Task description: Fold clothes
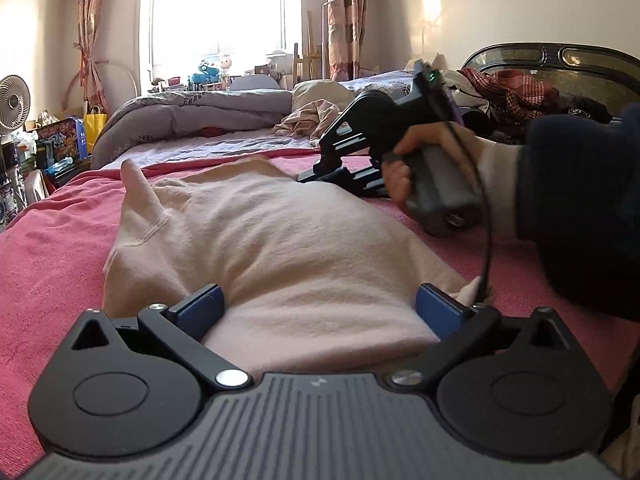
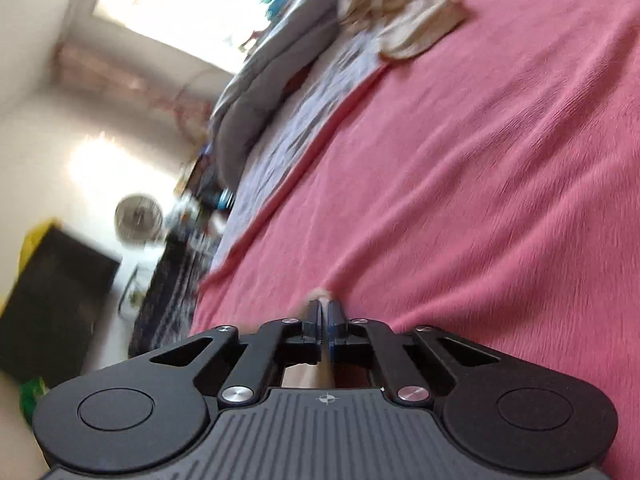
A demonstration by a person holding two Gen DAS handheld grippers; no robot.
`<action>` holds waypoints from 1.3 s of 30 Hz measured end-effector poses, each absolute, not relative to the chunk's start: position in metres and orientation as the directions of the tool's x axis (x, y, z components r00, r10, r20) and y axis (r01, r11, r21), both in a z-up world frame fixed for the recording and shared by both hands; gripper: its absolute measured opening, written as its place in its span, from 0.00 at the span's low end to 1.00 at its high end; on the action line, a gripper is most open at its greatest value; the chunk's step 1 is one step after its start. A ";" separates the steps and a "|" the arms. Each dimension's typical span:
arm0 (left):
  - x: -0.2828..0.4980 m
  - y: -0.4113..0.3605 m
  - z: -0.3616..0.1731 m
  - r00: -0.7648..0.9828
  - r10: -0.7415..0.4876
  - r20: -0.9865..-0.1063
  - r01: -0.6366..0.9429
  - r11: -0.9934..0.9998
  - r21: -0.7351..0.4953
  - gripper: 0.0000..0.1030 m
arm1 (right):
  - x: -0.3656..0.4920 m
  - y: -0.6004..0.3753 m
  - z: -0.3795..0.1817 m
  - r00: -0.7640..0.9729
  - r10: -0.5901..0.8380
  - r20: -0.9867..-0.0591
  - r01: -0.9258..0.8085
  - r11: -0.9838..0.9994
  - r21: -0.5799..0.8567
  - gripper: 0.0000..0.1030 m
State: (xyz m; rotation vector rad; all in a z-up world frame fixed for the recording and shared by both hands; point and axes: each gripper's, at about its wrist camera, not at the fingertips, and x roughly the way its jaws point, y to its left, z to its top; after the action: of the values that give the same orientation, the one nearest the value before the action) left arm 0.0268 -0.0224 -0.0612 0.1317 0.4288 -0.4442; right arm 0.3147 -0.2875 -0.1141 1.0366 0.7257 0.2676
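Observation:
A pale pink garment [image 1: 272,240] lies partly folded on the red-pink bed cover [image 1: 48,248]. My left gripper [image 1: 320,306] is open wide at its near edge, one blue pad [image 1: 202,304] on each side of a bulge of the cloth. A hand [image 1: 420,168] holds my right gripper [image 1: 310,176] low at the garment's far right edge. In the rolled, blurred right wrist view, the right gripper [image 2: 325,304] is shut, with a small tuft of pale cloth [image 2: 320,292] pinched at its tips, over the bed cover [image 2: 480,160].
A grey quilt [image 1: 192,112] and a heap of beige clothes [image 1: 316,116] lie further up the bed. Red plaid clothes [image 1: 516,92] are piled by the dark headboard [image 1: 560,56]. A fan [image 1: 14,102] and boxes stand past the bed's left edge.

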 end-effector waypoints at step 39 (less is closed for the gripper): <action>0.039 -0.016 -0.066 0.824 -0.399 -0.403 0.444 0.896 0.021 1.00 | 0.229 -0.108 0.014 0.740 0.236 -0.629 -0.382 0.918 -0.104 0.50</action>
State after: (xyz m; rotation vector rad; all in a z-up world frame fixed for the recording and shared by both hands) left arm 0.0387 -0.0156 -0.0656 0.1152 0.4025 -0.4489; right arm 0.2291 -0.1079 0.0144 -0.2337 0.6551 0.3425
